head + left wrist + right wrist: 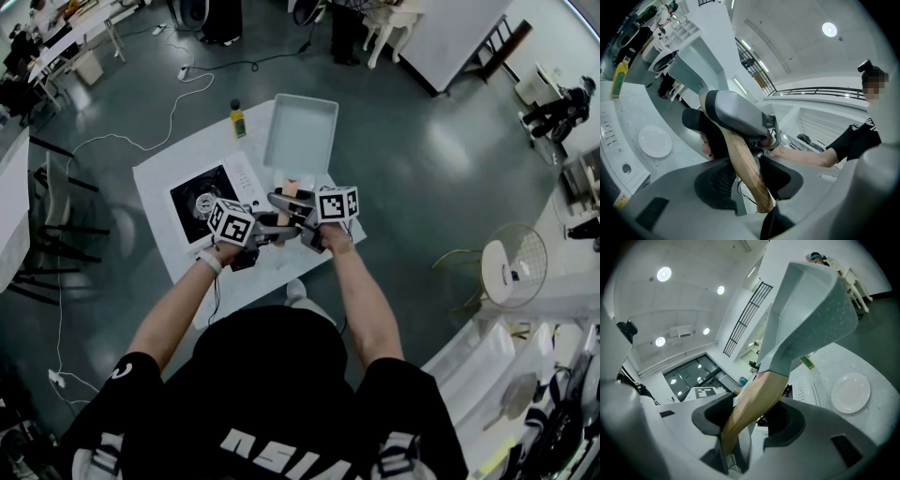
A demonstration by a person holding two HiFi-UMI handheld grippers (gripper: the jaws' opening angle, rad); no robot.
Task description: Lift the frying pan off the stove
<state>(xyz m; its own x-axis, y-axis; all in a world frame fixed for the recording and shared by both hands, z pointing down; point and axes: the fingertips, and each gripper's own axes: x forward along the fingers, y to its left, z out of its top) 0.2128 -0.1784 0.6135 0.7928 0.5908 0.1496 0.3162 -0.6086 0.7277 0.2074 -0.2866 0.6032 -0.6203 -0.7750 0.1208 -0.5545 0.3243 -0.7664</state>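
Note:
A pale grey square frying pan [300, 131] with a wooden handle [289, 192] is held up over the white table [159, 178], to the right of the black-topped stove [202, 202]. Both grippers clamp the handle. My left gripper [267, 232] holds its near end, and my right gripper [296, 217] grips just ahead of it. In the left gripper view the handle [745, 164] runs between the pads of my left gripper [746, 179], with the pan [693, 70] beyond. In the right gripper view my right gripper [754, 417] is shut on the handle [757, 399] and the pan [811, 315] rises above it.
A yellow oil bottle [237, 119] stands at the table's far edge. A white plate [851, 392] lies on the table to the right of the stove's control panel [246, 178]. A floor fan [514, 262] stands to the right, dark chairs [52, 225] to the left, and cables cross the floor.

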